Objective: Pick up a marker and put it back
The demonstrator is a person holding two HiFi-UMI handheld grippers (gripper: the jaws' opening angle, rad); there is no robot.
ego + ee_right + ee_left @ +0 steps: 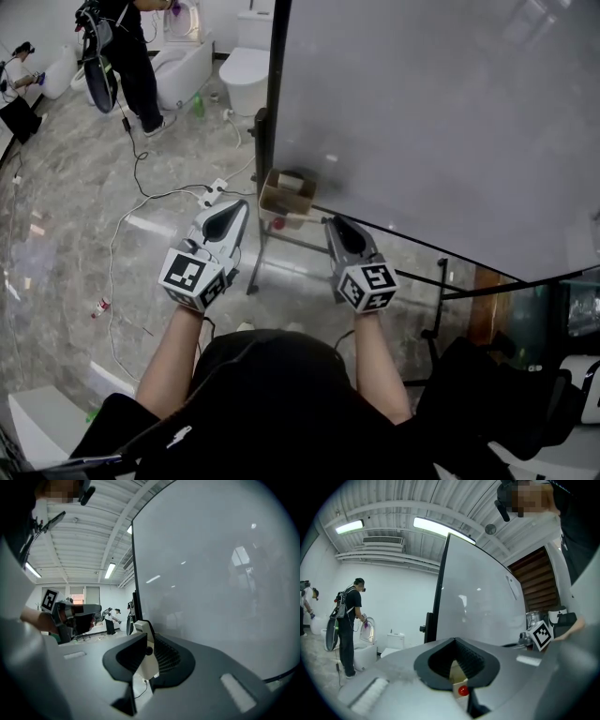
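Two grippers up before one whiteboard (422,122), neither touching it. Off the whiteboard's lower left corner, the left gripper (240,204), jaws pressed together at the tips, nothing pinched. Under the whiteboard's lower edge, the right gripper (330,222), jaws a little spread, nothing between. One cardboard box (286,194) at the whiteboard's lower left corner. One small red thing (278,223) just beside the box, too small to tell whether a marker. One person in black (131,56) well beyond the whiteboard's left edge, a second person (17,67) farther still.
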